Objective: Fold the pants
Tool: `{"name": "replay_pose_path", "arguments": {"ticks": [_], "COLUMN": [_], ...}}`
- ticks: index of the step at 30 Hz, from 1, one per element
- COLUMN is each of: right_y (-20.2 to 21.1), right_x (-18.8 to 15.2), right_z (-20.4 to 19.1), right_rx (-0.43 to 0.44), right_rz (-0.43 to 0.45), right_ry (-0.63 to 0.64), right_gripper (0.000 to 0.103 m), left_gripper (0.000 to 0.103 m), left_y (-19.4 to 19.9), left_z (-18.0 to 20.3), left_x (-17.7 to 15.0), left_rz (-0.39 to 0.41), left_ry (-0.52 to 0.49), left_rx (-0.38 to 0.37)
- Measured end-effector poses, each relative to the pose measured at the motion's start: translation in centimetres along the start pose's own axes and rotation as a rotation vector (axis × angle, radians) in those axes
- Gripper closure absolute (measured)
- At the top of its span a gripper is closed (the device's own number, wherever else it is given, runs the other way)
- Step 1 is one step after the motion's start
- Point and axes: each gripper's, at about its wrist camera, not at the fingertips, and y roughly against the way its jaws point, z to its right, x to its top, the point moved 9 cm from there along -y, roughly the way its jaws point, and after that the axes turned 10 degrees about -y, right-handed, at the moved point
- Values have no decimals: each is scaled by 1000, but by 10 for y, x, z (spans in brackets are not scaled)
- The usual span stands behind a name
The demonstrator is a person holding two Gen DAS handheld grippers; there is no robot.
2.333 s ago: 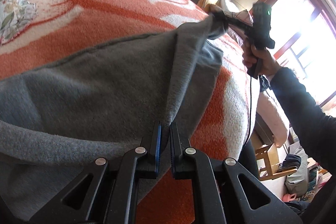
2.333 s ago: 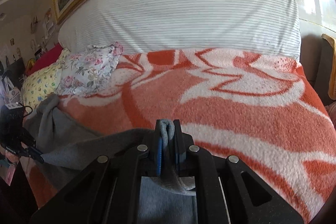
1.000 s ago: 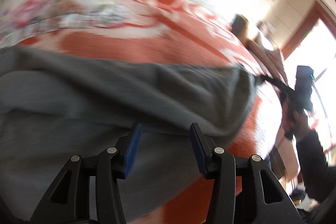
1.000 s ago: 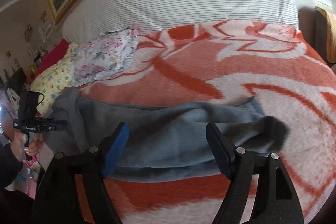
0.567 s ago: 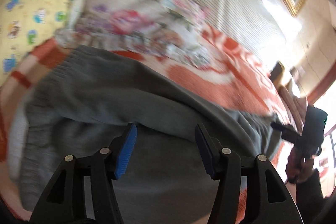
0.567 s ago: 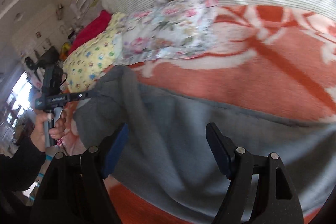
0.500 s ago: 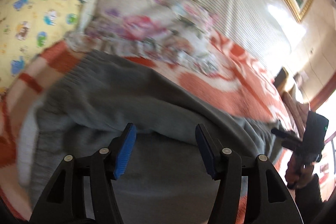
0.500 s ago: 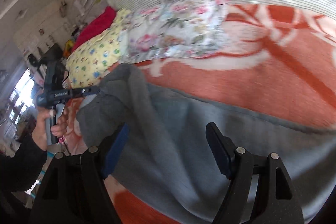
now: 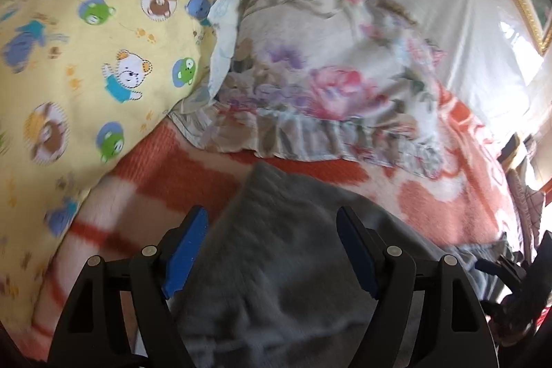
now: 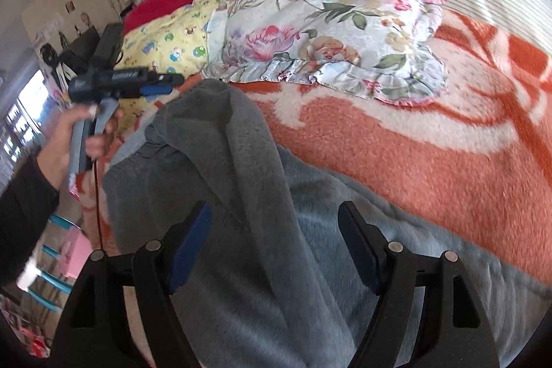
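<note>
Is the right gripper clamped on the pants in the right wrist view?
No. The right gripper stands wide open above the grey pants, blue pads clear of the fabric.

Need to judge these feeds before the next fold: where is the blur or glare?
Left wrist view: motion blur smears the yellow pillow and grey pants; window glare whites out the right edge. Right wrist view: sharper; floral pillow crisp, pants soft near the lens, left window overexposed. Both bend strongly at the rims.

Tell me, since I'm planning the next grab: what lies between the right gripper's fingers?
In the right wrist view, only the grey pants lie between the open fingers of the right gripper, a raised fold running through the gap; the pads aren't pressing it.
</note>
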Motion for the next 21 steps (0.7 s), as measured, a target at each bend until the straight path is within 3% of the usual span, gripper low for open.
{"name": "replay_pose_path", "arguments": {"ticks": [4,5,6,7,8,11,17,21], "right_y": [-19,-23,-28,-33,-37,-38,0,28], "right_x": [2,2,0,-2,-4,-6,6,1], "right_z": [-5,-5,-4,-3,-1,0,-14,-38], "right_rx": [1,-6,-15,-23,-34,-44,21,101], "right_rz": [-23,-26,-34,-50,-66,-66,64,99], "right_ry": [7,13,15,13,9,11,-12,35], "right_gripper": [27,34,40,55,68,90,93,93], "left_gripper": [25,27,37,57,66,77,78,83], "left_y": [-32,-37,-39,-40,-39,-26,51,110], "left_z": [-8,-7,-6,-4,0,8,19,28], "left_x": [1,1,0,0,-1,-1,-5,-29], "left_rz": [-61,-63,-58,-53,-51,-11,162,281], "left_ry": [15,19,17,9,1,-40,-37,-36], "left_rx": [-13,-26,-34,-49,-69,-70,-113,-163]}}
